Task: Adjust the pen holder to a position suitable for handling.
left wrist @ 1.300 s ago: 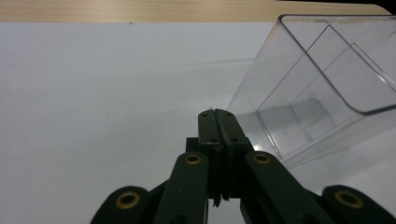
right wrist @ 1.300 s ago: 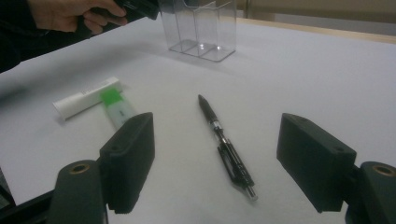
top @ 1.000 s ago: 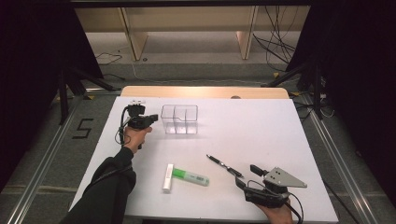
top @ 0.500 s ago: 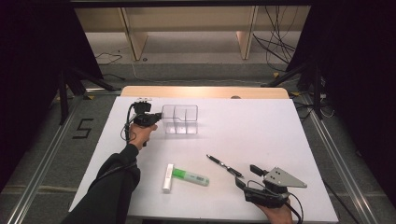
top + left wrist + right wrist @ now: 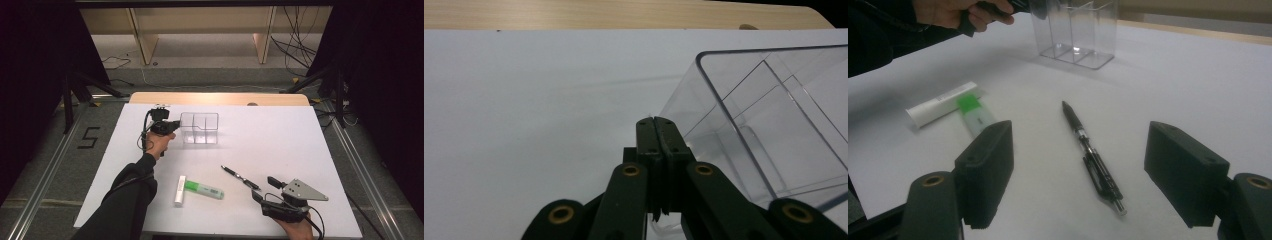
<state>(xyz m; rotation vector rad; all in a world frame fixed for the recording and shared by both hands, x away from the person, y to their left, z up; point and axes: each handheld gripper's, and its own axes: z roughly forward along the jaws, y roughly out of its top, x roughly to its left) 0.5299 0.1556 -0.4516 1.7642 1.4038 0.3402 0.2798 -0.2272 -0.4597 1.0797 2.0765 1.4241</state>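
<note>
Two grippers work a white desk (image 5: 280,135), near to far.
Nearest, the right gripper (image 5: 276,196) rests with jaws wide, a black pen (image 5: 1092,154) lying between them; left lie a green highlighter (image 5: 203,189) and white tube (image 5: 179,190). Farthest, the left gripper (image 5: 657,131) pinches the clear organizer's (image 5: 200,128) wall; a firm, level hold seems wise.

A black pen (image 5: 240,177), a green highlighter (image 5: 204,189), a white tube (image 5: 179,190) and a clear organiser (image 5: 199,128) lie on a white table (image 5: 280,140).
</note>
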